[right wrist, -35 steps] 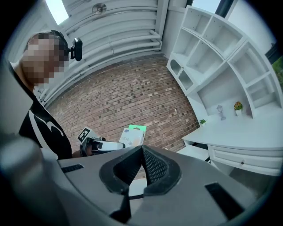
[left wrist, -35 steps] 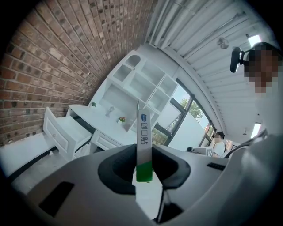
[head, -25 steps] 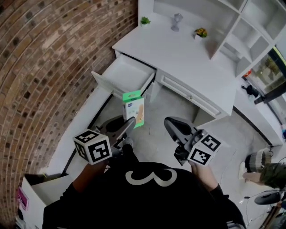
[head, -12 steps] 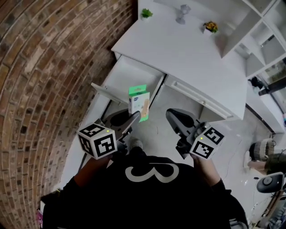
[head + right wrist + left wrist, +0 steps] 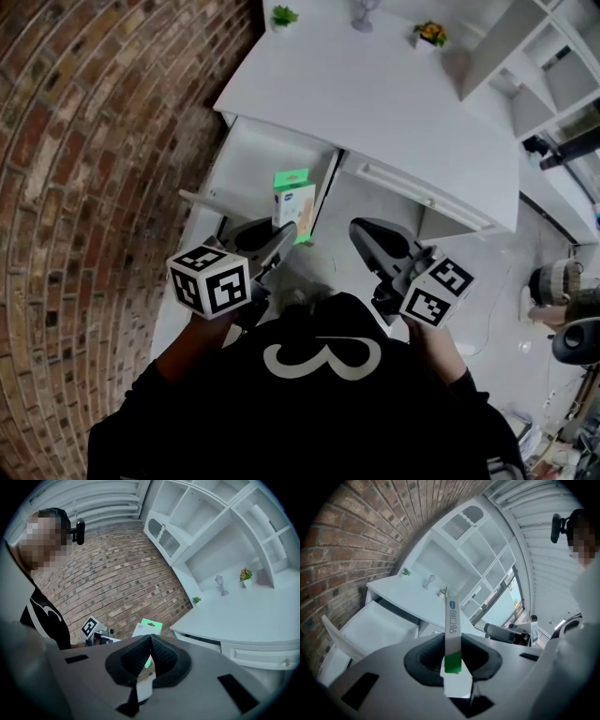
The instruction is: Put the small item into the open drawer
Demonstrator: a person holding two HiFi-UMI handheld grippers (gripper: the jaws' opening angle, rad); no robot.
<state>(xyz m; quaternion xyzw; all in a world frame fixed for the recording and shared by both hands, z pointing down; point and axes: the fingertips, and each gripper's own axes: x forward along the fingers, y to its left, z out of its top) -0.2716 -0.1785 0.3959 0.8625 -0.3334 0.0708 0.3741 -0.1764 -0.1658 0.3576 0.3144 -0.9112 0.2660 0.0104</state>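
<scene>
Head view: left gripper (image 5: 281, 242) clamps flat green-and-white carton (image 5: 293, 199) at open white drawer's (image 5: 255, 161) front edge, 12 o'clock; right gripper (image 5: 362, 231) pinched closed.

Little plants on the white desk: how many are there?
2. A green plant sits at the desk's back corner near the brick wall; a yellow-flowered plant further right, by the shelves. None seems hidden.
</scene>
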